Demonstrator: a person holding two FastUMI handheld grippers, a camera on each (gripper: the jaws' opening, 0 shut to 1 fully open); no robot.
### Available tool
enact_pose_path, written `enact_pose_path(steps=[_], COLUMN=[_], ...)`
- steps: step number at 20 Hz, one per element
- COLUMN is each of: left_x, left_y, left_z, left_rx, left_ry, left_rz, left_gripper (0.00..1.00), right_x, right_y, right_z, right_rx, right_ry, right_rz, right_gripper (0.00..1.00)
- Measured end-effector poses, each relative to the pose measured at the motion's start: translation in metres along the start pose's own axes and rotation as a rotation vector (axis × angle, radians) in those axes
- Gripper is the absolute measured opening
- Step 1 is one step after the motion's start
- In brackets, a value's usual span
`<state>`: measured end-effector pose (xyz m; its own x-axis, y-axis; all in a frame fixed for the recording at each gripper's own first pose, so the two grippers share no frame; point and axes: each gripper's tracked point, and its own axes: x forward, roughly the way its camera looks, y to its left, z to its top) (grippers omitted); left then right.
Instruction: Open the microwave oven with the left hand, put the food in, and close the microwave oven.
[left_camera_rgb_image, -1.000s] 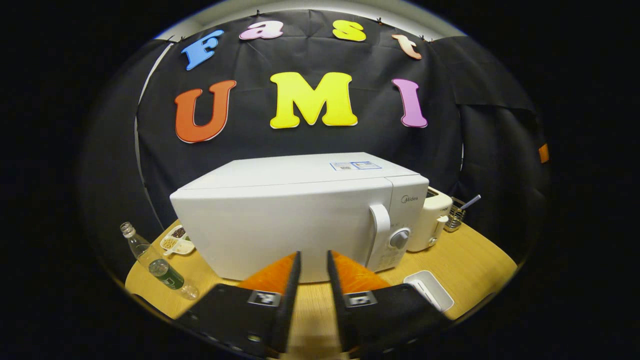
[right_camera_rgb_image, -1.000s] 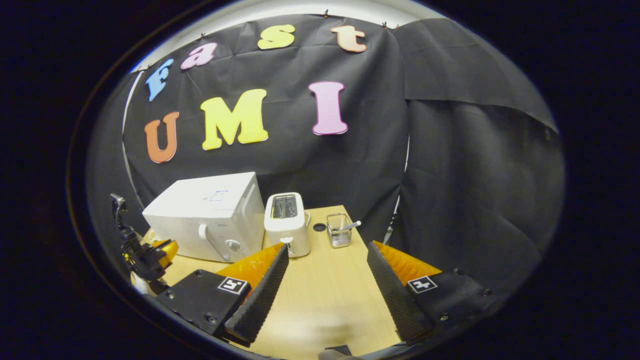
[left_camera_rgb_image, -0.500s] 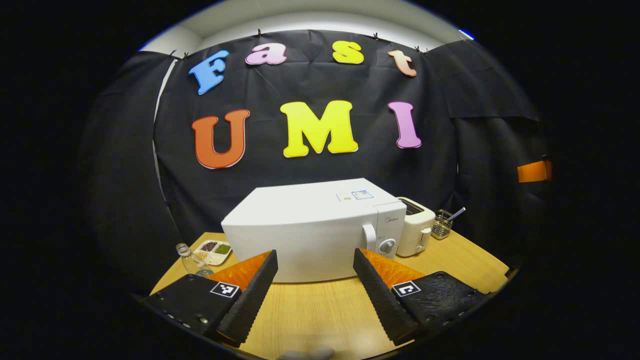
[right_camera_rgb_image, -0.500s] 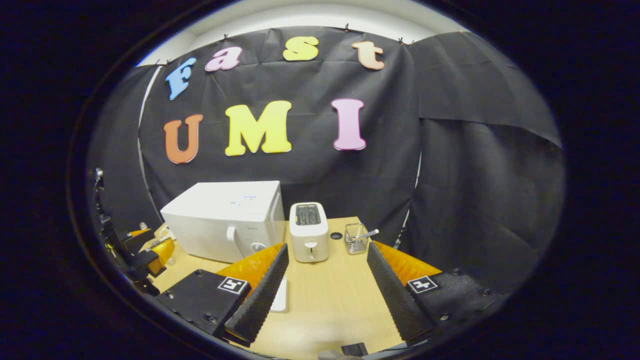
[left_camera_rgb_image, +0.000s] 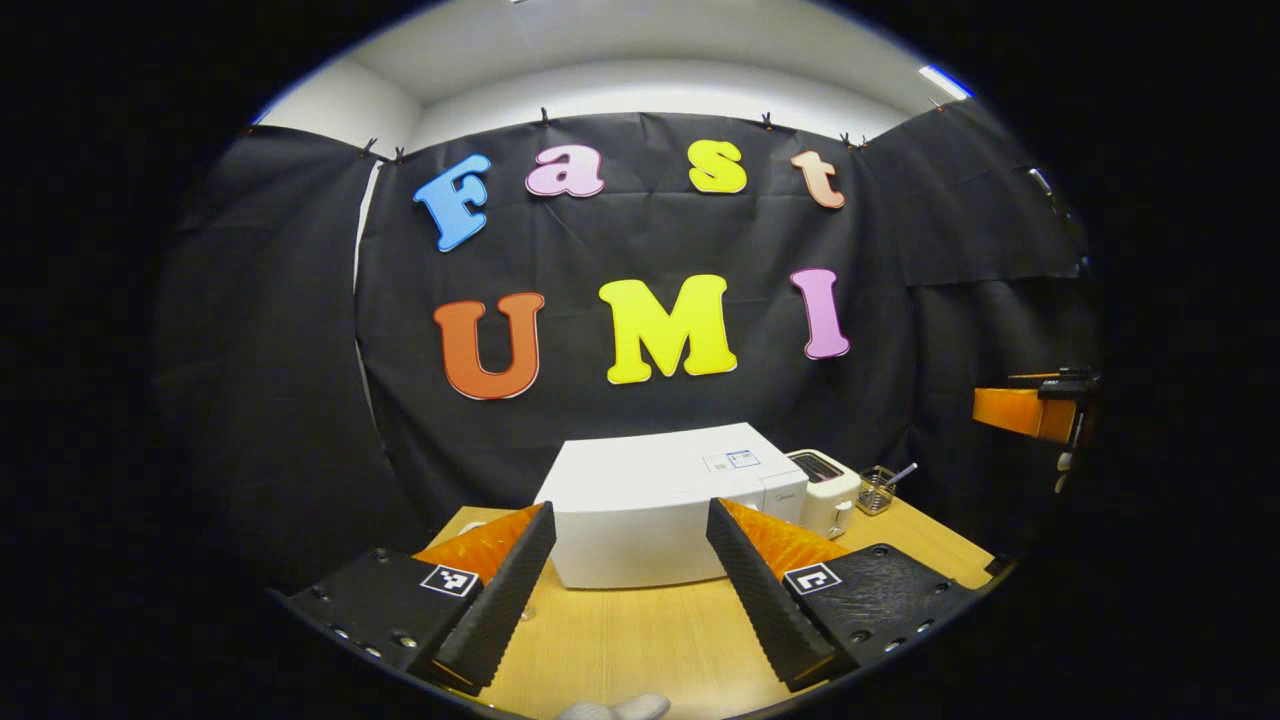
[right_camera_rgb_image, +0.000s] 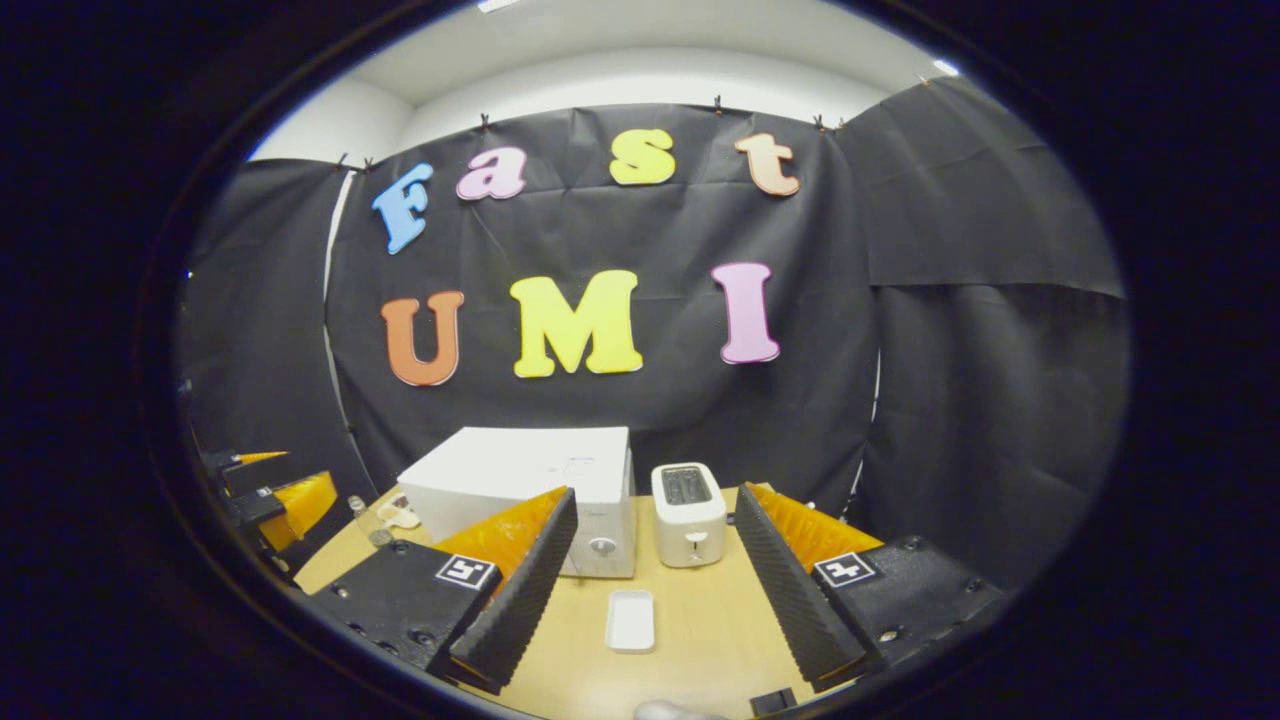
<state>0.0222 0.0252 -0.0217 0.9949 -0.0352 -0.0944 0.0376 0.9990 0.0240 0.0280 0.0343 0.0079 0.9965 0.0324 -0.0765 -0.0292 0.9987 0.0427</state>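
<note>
The white microwave (left_camera_rgb_image: 640, 500) stands on the wooden table (left_camera_rgb_image: 640, 640) with its door closed, well ahead of my left gripper (left_camera_rgb_image: 630, 507), which is open and holds nothing. In the right gripper view the microwave (right_camera_rgb_image: 520, 475) sits left of centre, partly behind my left-hand finger. A small white rectangular dish (right_camera_rgb_image: 630, 619) lies on the table in front of it, between the fingers of my right gripper (right_camera_rgb_image: 655, 492), which is open and empty. The left gripper (right_camera_rgb_image: 285, 497) hangs at the far left; the right gripper (left_camera_rgb_image: 1020, 411) hangs at the far right.
A white toaster (right_camera_rgb_image: 688, 512) stands right of the microwave, with a wire utensil basket (left_camera_rgb_image: 878, 489) beyond it. A clear bottle (right_camera_rgb_image: 363, 517) and a divided snack plate (right_camera_rgb_image: 400, 516) are at the microwave's left. The table's near part is bare wood.
Both grippers have drawn back and up from the microwave, which looks smaller now. The left gripper's fingers went from nearly shut to wide open. The white dish has come into the right gripper view.
</note>
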Motion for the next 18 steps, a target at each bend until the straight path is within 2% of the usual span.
enact_pose_path(steps=[1, 2, 7, 8, 9, 13, 14, 16, 17, 18], left_x=[-0.004, -0.007, -0.020, -0.023, -0.026, -0.036, -0.038, -0.042, -0.044, -0.046], left_y=[0.004, 0.007, 0.021, 0.025, 0.026, 0.035, 0.040, 0.041, 0.040, 0.042], left_z=[0.007, 0.009, 0.026, 0.029, 0.031, 0.036, 0.037, 0.040, 0.042, 0.045], left_rx=[0.002, 0.001, -0.017, -0.017, -0.023, -0.042, -0.036, -0.034, -0.036, -0.038], left_ry=[-0.008, -0.010, -0.044, -0.049, -0.051, -0.063, -0.069, -0.080, -0.084, -0.092], left_rz=[0.006, 0.011, 0.040, 0.045, 0.047, 0.066, 0.079, 0.085, 0.084, 0.086], left_gripper=[0.95, 0.95, 0.95, 0.95, 0.95, 0.95, 0.95, 0.95, 0.95, 0.95], right_x=[-0.001, -0.002, -0.008, -0.010, -0.012, -0.019, -0.021, -0.024, -0.025, -0.026], right_y=[0.005, 0.009, 0.023, 0.026, 0.029, 0.033, 0.033, 0.033, 0.033, 0.034], right_z=[0.006, 0.007, 0.019, 0.020, 0.021, 0.021, 0.019, 0.019, 0.021, 0.022], right_rx=[-0.001, -0.004, -0.017, -0.020, -0.025, -0.033, -0.034, -0.037, -0.038, -0.039], right_ry=[-0.011, -0.017, -0.044, -0.047, -0.049, -0.052, -0.049, -0.050, -0.053, -0.058], right_rz=[0.008, 0.016, 0.037, 0.041, 0.044, 0.054, 0.053, 0.053, 0.053, 0.053], right_gripper=[0.91, 1.00, 1.00, 0.91, 0.90, 0.90, 1.00, 1.00, 0.90, 1.00])
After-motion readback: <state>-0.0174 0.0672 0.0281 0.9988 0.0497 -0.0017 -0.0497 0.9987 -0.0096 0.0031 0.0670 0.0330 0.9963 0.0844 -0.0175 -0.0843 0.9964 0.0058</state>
